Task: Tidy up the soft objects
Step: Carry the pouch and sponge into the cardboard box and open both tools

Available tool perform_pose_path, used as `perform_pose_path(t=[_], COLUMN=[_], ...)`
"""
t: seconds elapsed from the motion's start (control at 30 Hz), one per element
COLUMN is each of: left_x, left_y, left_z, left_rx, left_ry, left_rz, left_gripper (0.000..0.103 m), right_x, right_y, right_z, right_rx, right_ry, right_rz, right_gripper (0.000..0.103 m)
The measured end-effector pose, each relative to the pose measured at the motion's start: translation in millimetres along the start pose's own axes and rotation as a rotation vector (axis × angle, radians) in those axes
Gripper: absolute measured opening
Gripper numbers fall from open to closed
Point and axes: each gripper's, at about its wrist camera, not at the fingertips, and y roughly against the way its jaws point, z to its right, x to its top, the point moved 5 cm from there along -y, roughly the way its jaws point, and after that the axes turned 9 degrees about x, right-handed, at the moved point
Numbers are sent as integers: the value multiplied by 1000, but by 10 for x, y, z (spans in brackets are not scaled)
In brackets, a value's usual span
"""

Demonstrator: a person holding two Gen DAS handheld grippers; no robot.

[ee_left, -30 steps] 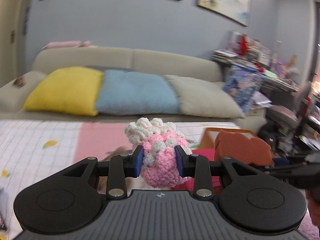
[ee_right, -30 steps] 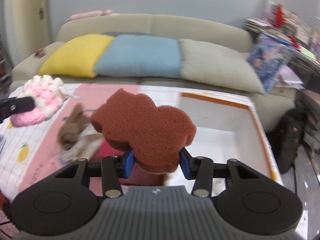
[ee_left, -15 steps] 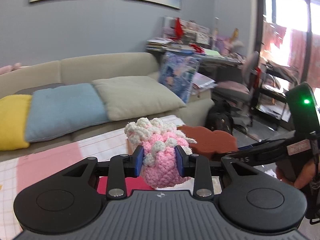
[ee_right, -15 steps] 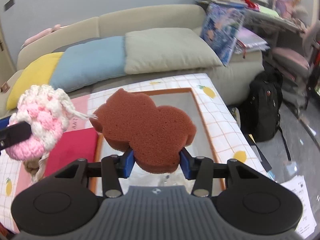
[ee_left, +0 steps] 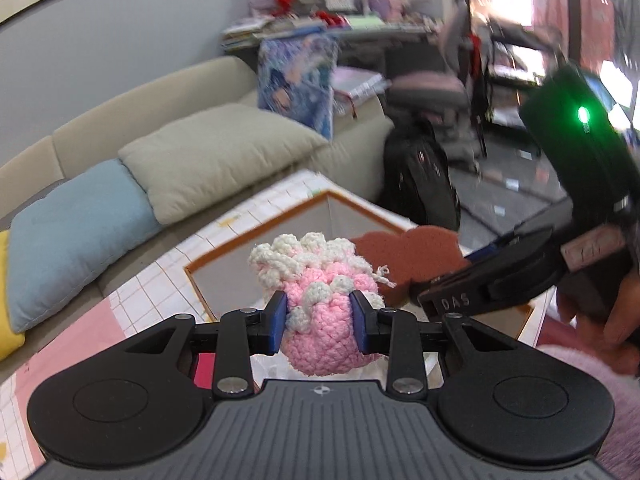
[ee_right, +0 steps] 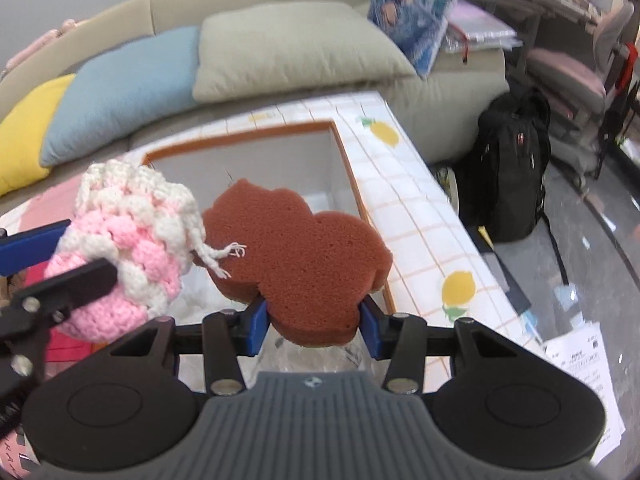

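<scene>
My left gripper (ee_left: 320, 322) is shut on a pink and white crocheted pouch (ee_left: 320, 292) and holds it above the open white box with an orange rim (ee_left: 288, 216). My right gripper (ee_right: 314, 320) is shut on a brown cloud-shaped sponge (ee_right: 296, 248), also above the box (ee_right: 248, 136). The pouch (ee_right: 128, 232) hangs just left of the sponge in the right wrist view, its string lying over the sponge's edge. The sponge (ee_left: 404, 252) and the right gripper's body show at the right of the left wrist view.
The box sits on a table with a checked lemon-print cloth (ee_right: 416, 216). A sofa with blue (ee_right: 120, 88) and beige (ee_right: 296, 48) pillows stands behind. A black backpack (ee_right: 508, 168) is on the floor at the right. A pink mat (ee_left: 72, 344) lies to the left.
Both grippers have swung right with their loads and now hang over the open box. The pouch and the sponge have come closer together.
</scene>
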Motion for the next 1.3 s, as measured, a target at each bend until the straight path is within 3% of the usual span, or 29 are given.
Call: perform_pose_path(t=[0.33, 0.47, 0.63, 0.7, 0.77, 0.93, 1.0, 1.07, 1.3], left_x=[-136, -171, -214, -223, -204, -130, -98, -74, -71], left_y=[-313, -416, -419, -412, -390, -274, -187, -76, 361], left_z=[201, 272, 327, 316, 300, 218, 148, 76, -251], left_rx=[0, 4, 12, 11, 6, 9, 17, 7, 10], left_ry=[-131, -173, -212, -206, -198, -177, -141, -88, 60], left_rz=[-129, -181, -178, -178, -164, -118, -93, -61, 53], left_gripper=[38, 39, 44, 50, 57, 59, 61, 66, 66], right_x=[-187, -194, -200, -210, -208, -171, -141, -111, -124], right_y=[-351, -381, -389, -393, -382, -317, -248, -146, 292], right_z=[99, 52, 1, -13, -15, -3, -8, -25, -218], right_rx=[11, -11, -27, -26, -24, -34, -32, -36, -89], right_ry=[-16, 24, 89, 109, 114, 122, 108, 107, 126], right_rz=[-139, -149, -160, -175, -190, -198, -187, -153, 25], right_gripper=[47, 49, 51, 58, 60, 61, 66, 67, 68])
